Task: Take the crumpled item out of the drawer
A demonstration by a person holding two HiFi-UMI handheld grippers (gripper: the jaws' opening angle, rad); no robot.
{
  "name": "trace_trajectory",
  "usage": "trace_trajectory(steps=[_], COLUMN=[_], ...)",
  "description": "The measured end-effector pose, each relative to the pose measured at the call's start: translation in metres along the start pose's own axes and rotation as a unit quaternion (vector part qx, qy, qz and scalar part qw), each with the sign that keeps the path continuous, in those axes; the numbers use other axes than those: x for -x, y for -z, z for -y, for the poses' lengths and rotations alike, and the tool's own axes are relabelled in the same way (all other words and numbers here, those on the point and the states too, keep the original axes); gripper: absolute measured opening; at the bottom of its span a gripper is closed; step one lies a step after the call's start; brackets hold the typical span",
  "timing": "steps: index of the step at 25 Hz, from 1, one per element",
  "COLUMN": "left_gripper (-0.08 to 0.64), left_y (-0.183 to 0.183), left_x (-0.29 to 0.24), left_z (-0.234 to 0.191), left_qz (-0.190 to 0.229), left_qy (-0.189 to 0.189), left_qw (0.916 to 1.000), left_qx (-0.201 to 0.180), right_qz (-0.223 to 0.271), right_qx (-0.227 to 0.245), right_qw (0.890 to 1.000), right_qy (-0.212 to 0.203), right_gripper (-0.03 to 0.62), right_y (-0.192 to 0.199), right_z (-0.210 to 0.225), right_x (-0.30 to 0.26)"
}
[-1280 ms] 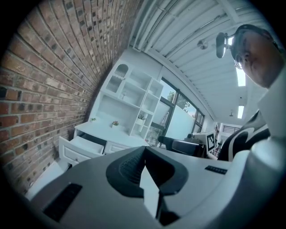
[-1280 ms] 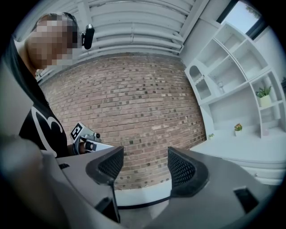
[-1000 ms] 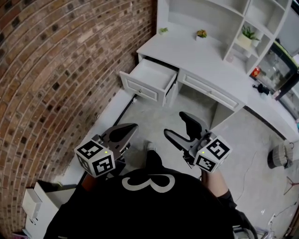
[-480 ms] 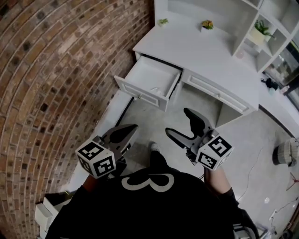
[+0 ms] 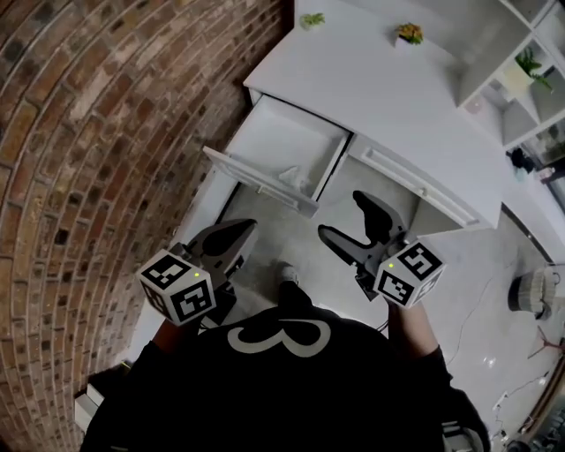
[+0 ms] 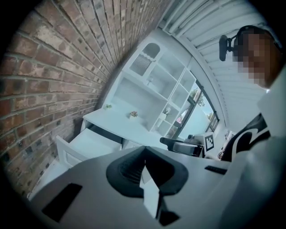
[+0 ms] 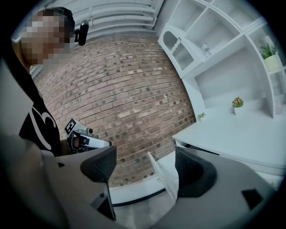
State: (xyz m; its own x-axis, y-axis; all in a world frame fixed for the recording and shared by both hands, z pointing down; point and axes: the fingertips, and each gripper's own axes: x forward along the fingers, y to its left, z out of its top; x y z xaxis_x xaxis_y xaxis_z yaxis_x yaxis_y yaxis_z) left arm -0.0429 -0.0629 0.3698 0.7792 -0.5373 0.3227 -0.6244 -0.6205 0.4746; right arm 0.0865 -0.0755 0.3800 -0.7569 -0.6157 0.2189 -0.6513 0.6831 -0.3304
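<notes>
The white desk's left drawer (image 5: 265, 141) stands pulled out, and a white crumpled item (image 5: 294, 179) lies inside near its front right corner. My left gripper (image 5: 245, 229) hovers short of the drawer front, low and to the left, with its pads together and nothing in them. In the left gripper view its tips (image 6: 144, 162) meet below the drawer (image 6: 76, 143). My right gripper (image 5: 342, 214) is open and empty, below and right of the drawer; its jaws have just been opening. The right gripper view frames the drawer front (image 7: 161, 175) between its jaws (image 7: 145, 163).
A brick wall (image 5: 88, 132) runs along the left, close to the drawer. The white desk top (image 5: 388, 88) carries two small plants (image 5: 312, 19) (image 5: 409, 33), with shelves behind. A closed drawer (image 5: 410, 181) sits right of the open one. A round basket-like thing (image 5: 534, 291) stands on the floor at right.
Both grippers have moved forward toward the desk, so the open drawer looks nearer and the crumpled item inside now shows. The right gripper's jaws have spread wider.
</notes>
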Motion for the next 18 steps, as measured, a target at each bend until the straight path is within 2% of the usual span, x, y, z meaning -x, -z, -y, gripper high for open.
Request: trace_trajectory(steps=[5,10,18], left_gripper=[0.003,0.003,0.003], left_y=[-0.024,-0.026,-0.034], left_x=[-0.026,-0.039,-0.036], left_z=[-0.024,-0.042,-0.054], left_qz=[0.002,-0.002,0.026], left_qy=[-0.003,-0.01,-0.021], left_qw=[1.0,0.9999,0.9994], left_qx=[-0.004,-0.002,0.0], right_qz=[-0.025,-0.064,-0.112], right_qx=[-0.008,-0.032,-0.005], right_qw=[1.0,0.997,0.994], right_qy=[-0.002,-0.001,-0.013], right_gripper=[0.393,0.382,0.366], right_y=[-0.003,0.018,0.029], right_z=[0.036,0.058,0.066], right_x=[-0.026,-0.041,-0.071])
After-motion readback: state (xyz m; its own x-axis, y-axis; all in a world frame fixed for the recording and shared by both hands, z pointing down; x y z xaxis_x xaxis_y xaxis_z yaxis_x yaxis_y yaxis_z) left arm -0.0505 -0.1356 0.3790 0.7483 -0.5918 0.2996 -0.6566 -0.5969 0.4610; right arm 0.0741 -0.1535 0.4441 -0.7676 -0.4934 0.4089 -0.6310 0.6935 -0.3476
